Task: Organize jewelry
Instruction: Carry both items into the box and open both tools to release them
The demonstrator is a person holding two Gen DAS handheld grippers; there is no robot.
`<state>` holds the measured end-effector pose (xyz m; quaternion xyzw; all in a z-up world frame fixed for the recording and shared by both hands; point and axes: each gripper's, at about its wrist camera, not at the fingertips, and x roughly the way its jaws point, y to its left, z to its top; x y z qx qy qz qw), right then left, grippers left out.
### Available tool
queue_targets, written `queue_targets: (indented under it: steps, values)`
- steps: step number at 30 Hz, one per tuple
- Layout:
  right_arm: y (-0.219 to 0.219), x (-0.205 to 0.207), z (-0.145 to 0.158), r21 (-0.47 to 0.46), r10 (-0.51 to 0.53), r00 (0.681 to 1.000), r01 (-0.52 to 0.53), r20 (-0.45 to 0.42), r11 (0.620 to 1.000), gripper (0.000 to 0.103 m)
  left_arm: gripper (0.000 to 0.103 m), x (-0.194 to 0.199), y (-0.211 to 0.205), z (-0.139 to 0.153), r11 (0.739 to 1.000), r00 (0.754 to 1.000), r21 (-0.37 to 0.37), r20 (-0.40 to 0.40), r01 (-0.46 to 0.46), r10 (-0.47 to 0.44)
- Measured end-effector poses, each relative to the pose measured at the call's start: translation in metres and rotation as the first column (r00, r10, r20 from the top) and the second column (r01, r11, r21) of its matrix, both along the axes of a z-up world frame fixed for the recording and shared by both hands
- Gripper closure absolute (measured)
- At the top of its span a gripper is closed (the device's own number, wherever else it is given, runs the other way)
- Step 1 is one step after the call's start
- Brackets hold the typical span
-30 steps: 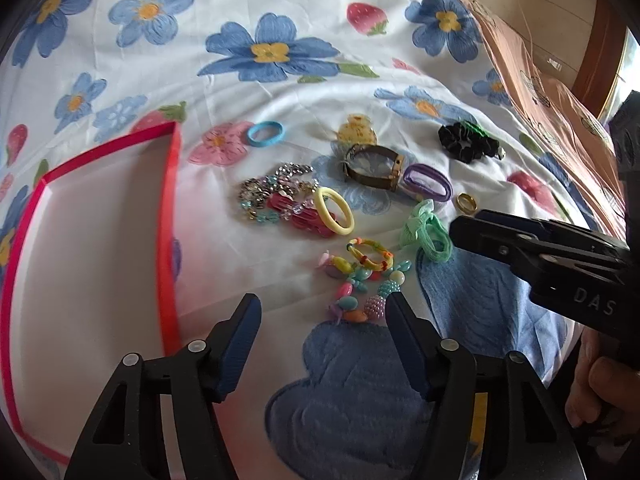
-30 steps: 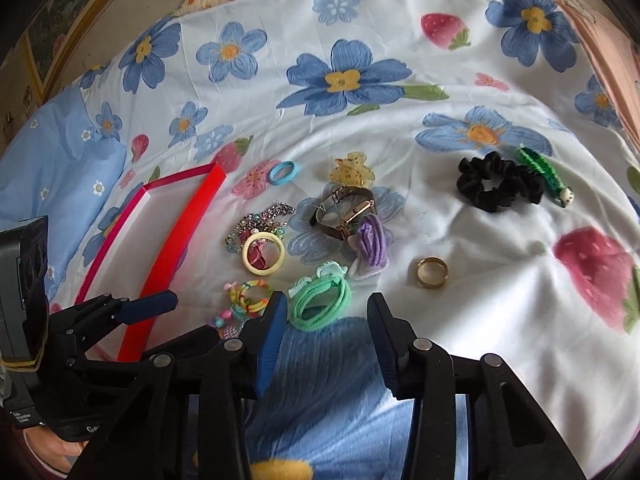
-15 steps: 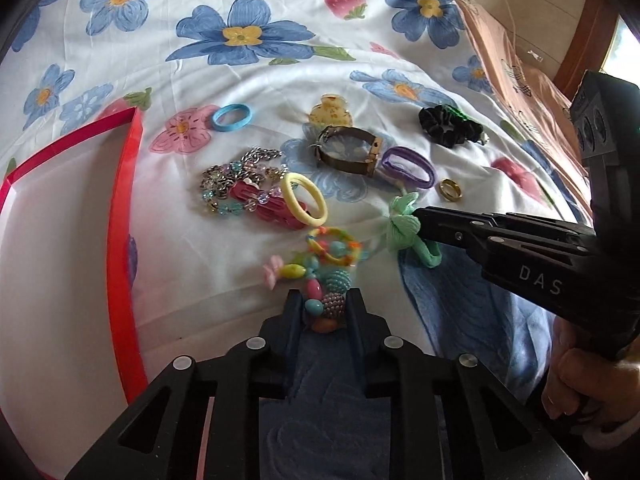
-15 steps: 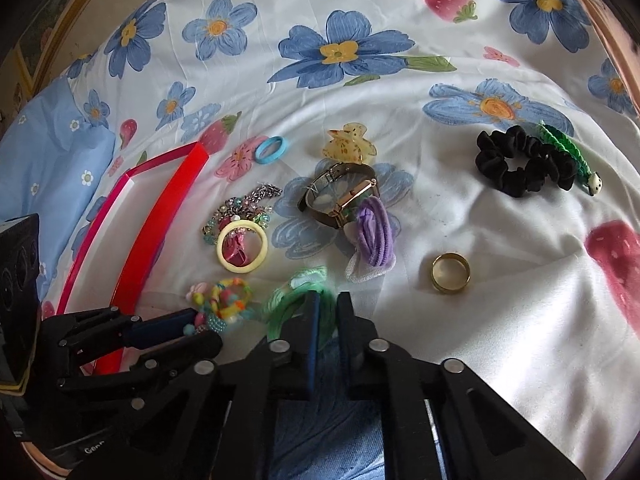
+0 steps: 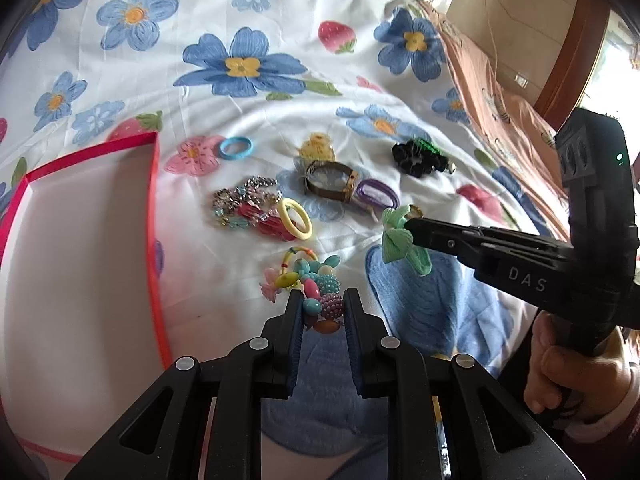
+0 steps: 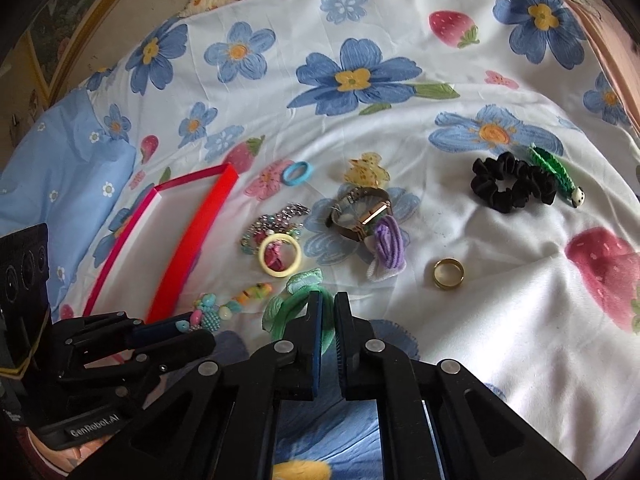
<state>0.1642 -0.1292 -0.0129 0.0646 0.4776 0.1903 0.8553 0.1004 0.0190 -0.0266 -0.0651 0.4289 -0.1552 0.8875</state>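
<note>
Bed sheet (image 6: 500, 320), flowers and strawberries, carries everything. Red box lid (image 5: 154, 240) lies on it, left of the jewelry pile; taking the watch (image 6: 360, 212) as landmark from here. Black scrunchie (image 6: 508, 184) well right of the watch, yellow ring-shaped band (image 6: 279, 255) just left of it, purple hair tie (image 6: 390, 246) touching its near side, gold ring (image 6: 449, 274) near and right. My left tongs (image 5: 323, 312) just narrowed, clamped on the beaded bracelet (image 5: 316, 292), nearer me than the watch. My right tongs (image 6: 328, 316) pinched tight on the green hair tie (image 6: 298, 304), lifted off the sheet.
</note>
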Motion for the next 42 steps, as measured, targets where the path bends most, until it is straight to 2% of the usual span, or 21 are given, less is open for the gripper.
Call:
queue_targets:
  steps: [13, 21, 31, 36, 42]
  values:
    - [0.022, -0.011, 0.016, 0.027, 0.042, 0.999, -0.043, 0.024, 0.999, 0.098, 0.084, -0.038, 0.034, 0.029, 0.997, 0.995, -0.016, 0.062, -0.073, 0.073]
    - [0.069, -0.013, 0.025, 0.052, 0.146, 0.989, -0.148, 0.034, 0.988, 0.098, 0.084, -0.065, 0.075, 0.038, 0.986, 0.983, -0.009, 0.075, -0.165, 0.165]
    - [0.16, -0.019, 0.016, 0.079, 0.338, 0.941, -0.338, 0.012, 0.938, 0.098, 0.084, -0.084, 0.134, 0.028, 0.948, 0.947, -0.005, 0.032, -0.318, 0.318]
    - [0.196, -0.018, 0.0, 0.066, 0.406, 0.914, -0.404, -0.017, 0.913, 0.098, 0.084, -0.08, 0.15, 0.013, 0.934, 0.934, 0.003, -0.018, -0.356, 0.356]
    - [0.221, -0.012, -0.02, 0.034, 0.443, 0.894, -0.442, -0.067, 0.897, 0.097, 0.084, -0.061, 0.16, -0.001, 0.931, 0.928, 0.011, -0.072, -0.365, 0.364]
